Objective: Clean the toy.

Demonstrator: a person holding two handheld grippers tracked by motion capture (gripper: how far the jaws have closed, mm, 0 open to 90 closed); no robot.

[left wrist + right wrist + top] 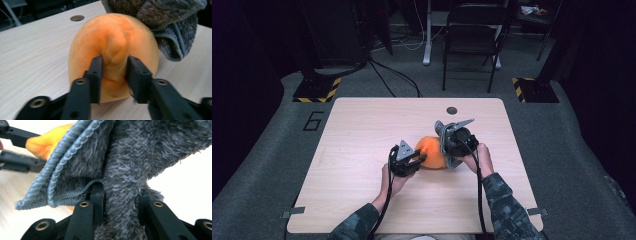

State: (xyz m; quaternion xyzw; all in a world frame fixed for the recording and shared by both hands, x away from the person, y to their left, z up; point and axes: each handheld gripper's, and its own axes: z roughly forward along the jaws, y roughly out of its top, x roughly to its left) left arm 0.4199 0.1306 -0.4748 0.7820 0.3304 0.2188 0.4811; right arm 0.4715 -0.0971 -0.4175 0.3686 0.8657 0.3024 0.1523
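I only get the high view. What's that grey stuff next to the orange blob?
Observer: It's a fluffy grey cloth with a stitched hem; the right gripper is shut on a bunch of it.
Operator: And the orange thing, is it a ball?
Observer: It's a soft, fuzzy orange dome sitting on the wooden table.
Operator: Is the other gripper grabbing it?
Observer: The left gripper has its jaws on either side of a raised fold in the orange surface.

orange soft cloth (113, 47) | bunched, domed, on table centre || grey fluffy towel (130, 162) | draped, touching orange cloth's far side
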